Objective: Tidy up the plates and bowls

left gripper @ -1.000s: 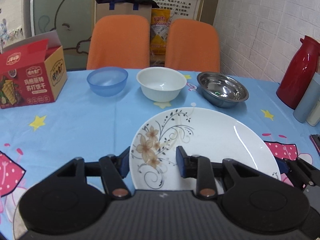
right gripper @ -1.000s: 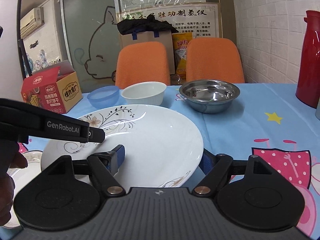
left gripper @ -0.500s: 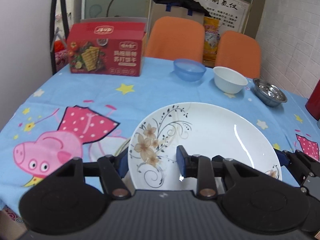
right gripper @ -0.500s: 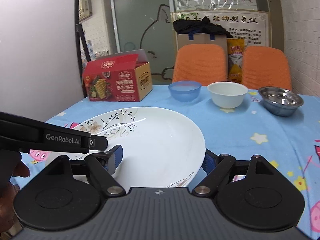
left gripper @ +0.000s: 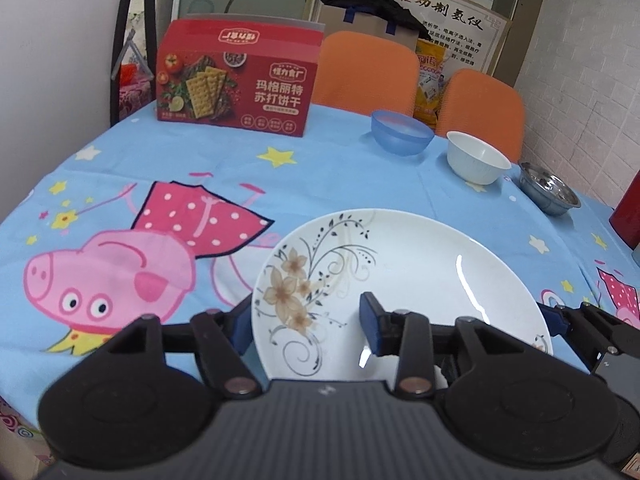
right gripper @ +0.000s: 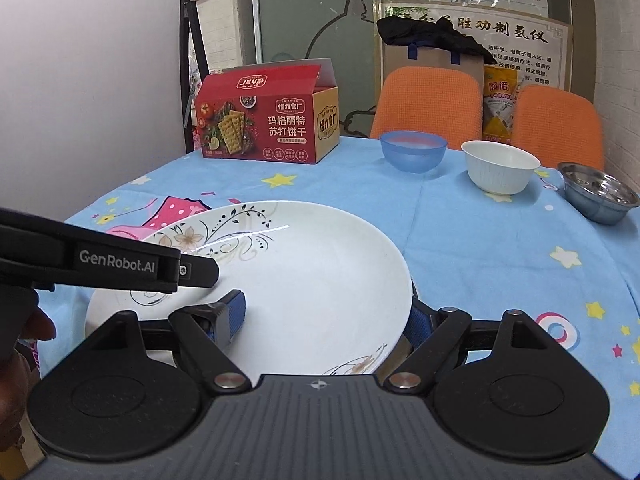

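Observation:
A large white plate [left gripper: 420, 280] with a brown flower print lies low over the blue tablecloth [left gripper: 340, 184], between both grippers. My left gripper [left gripper: 306, 324] straddles its left rim: one pad is outside the rim, the other over the plate's inside. Its jaws are opening and the outer pad stands just off the rim. My right gripper [right gripper: 325, 318] is shut on the plate's [right gripper: 320, 272] right rim. A blue bowl [right gripper: 412, 152], a white bowl [right gripper: 500, 166] and a steel bowl [right gripper: 600, 196] stand in a row at the far right.
A red cracker box [left gripper: 236, 80] stands at the back left of the table. Two orange chairs [left gripper: 366, 68] are behind the table. A red flask [left gripper: 630, 216] is at the right edge. A person's hand [right gripper: 24, 340] shows at the lower left of the right wrist view.
Both grippers carried the plate leftward along the table, away from the bowls and toward the pig print. The left jaws have widened a little around the rim.

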Available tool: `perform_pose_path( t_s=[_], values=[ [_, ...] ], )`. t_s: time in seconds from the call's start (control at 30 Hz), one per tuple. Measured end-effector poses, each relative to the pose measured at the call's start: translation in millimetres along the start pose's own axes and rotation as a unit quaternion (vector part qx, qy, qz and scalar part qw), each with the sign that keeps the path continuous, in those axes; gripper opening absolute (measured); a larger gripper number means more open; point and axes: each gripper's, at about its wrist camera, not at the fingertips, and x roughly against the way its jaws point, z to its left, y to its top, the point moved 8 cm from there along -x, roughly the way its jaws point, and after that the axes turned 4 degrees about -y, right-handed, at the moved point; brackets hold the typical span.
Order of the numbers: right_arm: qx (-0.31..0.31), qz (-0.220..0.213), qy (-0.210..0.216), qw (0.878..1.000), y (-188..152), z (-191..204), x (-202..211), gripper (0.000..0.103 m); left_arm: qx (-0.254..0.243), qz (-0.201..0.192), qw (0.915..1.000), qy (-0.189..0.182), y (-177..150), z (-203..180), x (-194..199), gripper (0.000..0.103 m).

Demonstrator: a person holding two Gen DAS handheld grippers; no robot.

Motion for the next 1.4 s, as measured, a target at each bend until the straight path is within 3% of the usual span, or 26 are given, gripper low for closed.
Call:
perform_pose_path(
  t_s=[0.27, 0.53, 0.63, 0.7, 0.9, 1.17, 1.4],
  values=[
    [-0.002, -0.002, 0.002, 1.0, -1, 1, 0, 0.103, 0.005, -0.002, 0.9999, -0.014, 0, -1, -1, 0.052],
    [0.039, -0.022, -0.046, 0.998, 2, 0, 1, 0.103, 0.003, -0.004, 0.9998, -0.019, 3, -8, 0, 0.066],
    [-0.017, -0.004, -0.017, 1.0, 1, -13, -1, 0.103, -0.013, -0.019, 0.9996, -0.017, 8, -14, 6, 0.069],
    [-0.015, 0.005, 0.001, 1.0, -1, -14, -3, 0.103, -0.02, -0.023, 0.9994, -0.015, 10, -18, 7, 0.069],
    [-0.039, -0.04, -0.012, 0.998, 9, -23, 12, 0.103, -0.029, -0.028, 0.9991, -0.016, 13, -25, 11, 0.07],
    [-0.069, -0.047, -0.029, 0.996, 7, -59, 24, 0.103, -0.04, -0.026, 0.9987, -0.018, 15, -37, 12, 0.072],
    [-0.122, -0.045, -0.068, 0.989, -4, -124, 34, 0.103, -0.069, -0.015, 0.9969, -0.035, 20, -74, 2, 0.073]
  ],
)
